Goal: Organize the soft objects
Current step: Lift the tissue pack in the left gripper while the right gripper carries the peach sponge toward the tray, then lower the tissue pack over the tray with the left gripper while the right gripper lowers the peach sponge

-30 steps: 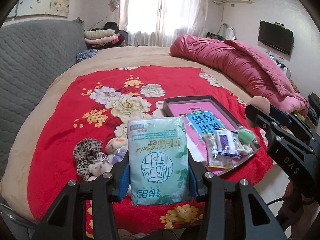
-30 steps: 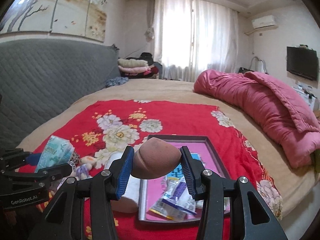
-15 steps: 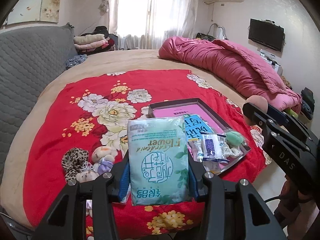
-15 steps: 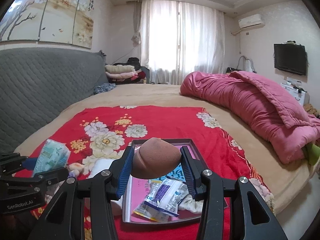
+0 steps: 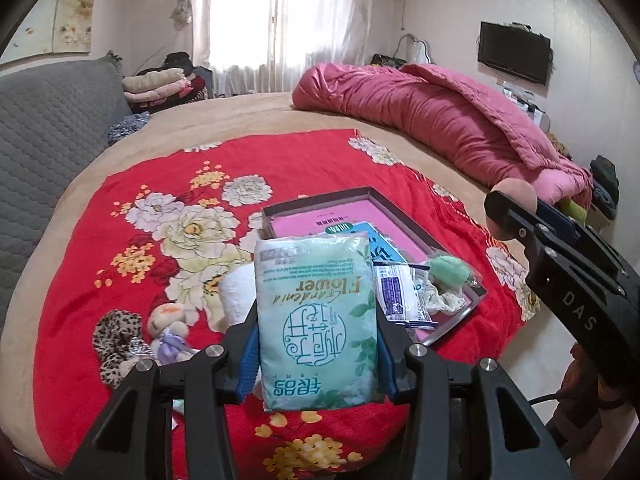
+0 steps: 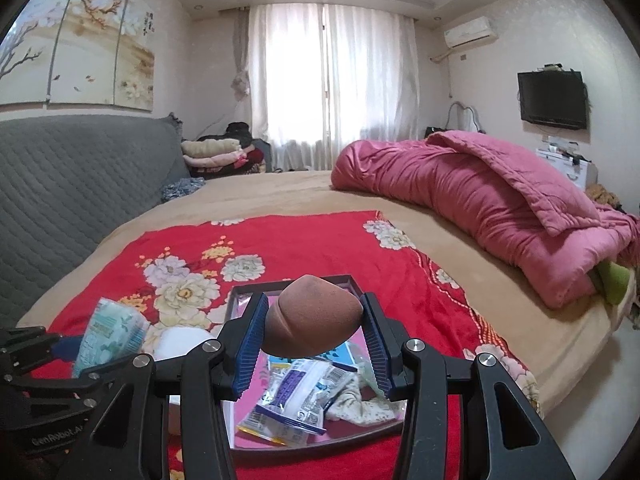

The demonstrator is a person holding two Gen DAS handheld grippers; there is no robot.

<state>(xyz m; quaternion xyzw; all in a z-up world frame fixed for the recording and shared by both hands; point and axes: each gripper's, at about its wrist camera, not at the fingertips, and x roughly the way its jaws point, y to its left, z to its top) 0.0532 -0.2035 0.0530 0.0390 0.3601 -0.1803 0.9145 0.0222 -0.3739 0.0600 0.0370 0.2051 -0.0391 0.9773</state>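
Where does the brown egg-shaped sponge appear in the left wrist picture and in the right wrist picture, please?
Left wrist view: the brown sponge peeks out at the right edge, clamped at the tip of the right gripper.
Right wrist view: the sponge sits at centre, low in the frame, pinched between that gripper's blue pads.
Shared landmark: the dark-rimmed tray with the pink bottom, on the red floral blanket.

Bright daylight via blown-out curtained window (image 6: 332, 84), soft shadows, heavy fisheye warp w/ dark corners, approx. sharp.
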